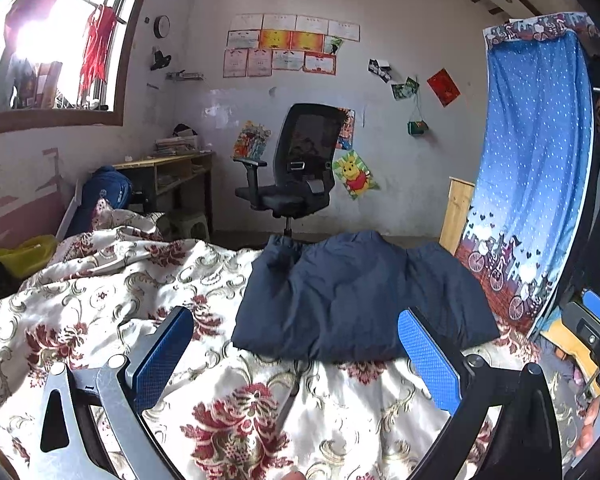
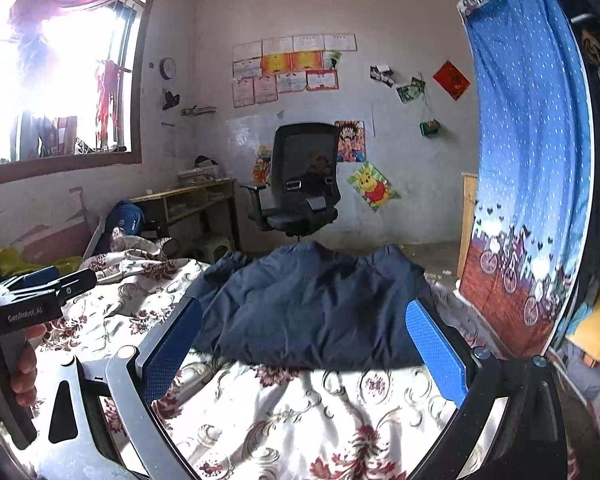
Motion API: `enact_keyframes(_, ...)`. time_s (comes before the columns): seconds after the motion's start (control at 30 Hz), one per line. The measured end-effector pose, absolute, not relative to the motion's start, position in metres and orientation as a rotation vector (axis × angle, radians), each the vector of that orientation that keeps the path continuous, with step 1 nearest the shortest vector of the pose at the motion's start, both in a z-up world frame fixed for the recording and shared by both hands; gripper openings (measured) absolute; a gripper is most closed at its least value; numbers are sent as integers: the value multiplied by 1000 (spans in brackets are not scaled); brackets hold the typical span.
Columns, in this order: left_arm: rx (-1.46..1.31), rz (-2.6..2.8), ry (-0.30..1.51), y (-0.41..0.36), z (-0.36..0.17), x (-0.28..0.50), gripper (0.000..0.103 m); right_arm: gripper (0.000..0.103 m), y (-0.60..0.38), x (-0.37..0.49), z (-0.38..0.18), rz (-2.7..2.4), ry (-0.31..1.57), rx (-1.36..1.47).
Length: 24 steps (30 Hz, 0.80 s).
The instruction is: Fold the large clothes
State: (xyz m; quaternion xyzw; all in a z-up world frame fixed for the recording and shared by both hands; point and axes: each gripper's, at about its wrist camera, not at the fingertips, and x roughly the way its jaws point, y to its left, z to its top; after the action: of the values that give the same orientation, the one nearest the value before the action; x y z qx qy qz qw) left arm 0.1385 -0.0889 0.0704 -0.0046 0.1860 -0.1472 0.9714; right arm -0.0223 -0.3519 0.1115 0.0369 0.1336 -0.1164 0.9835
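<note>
No box or basket showed on the bed (image 1: pixel 100 300); its flowered cover carried only one navy garment (image 1: pixel 360 300), folded into a thick rectangle and lying flat toward the far edge.

I held my left fingers (image 1: pixel 296 364) low over the cover, pointing at the garment, which sat at twelve o'clock from them. The two blue pads stood wide apart with nothing between them; the right pad (image 1: pixel 430 360) overlapped the garment's near edge in the view, though I could not tell whether it touched the cloth.

My right fingers (image 2: pixel 304 356) were posed the same way, spread wide and empty, level over the cover, with the garment (image 2: pixel 312 312) again at twelve o'clock and filling the gap between the pads. From that camera the other gripper (image 2: pixel 28 296) appeared at nine o'clock, gripped by my hand (image 2: pixel 20 368). From the left camera, part of the right gripper showed at about four o'clock.

Counted: one garment, two grippers with two pads each, one black office chair (image 1: pixel 296 168) beyond the bed at twelve o'clock, one wooden bench (image 1: pixel 172 172) at eleven o'clock, and one blue dotted curtain (image 1: pixel 540 160) at two o'clock.
</note>
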Motion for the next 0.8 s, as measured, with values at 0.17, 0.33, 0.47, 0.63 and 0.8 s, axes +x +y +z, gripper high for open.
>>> enact_keyframes(0.17, 27, -310, 392, -90, 52, 134, 103, 100, -347, -20, 91, -236, 301, 65)
enact_keyframes(0.33, 20, -307, 420, -85, 34, 133, 103, 100, -341, -17, 75, -245, 325, 61)
enact_keyframes(0.47, 37, -284, 407, -77, 23, 133, 103, 100, -338, -11, 58, -258, 353, 62)
enact_keyframes(0.63, 49, -267, 399, -68, 11, 135, 103, 100, -335, -3, 43, -261, 378, 62)
enact_keyframes(0.8, 83, -272, 391, -70, 3, 136, 103, 100, -333, 1, 36, -277, 374, 51)
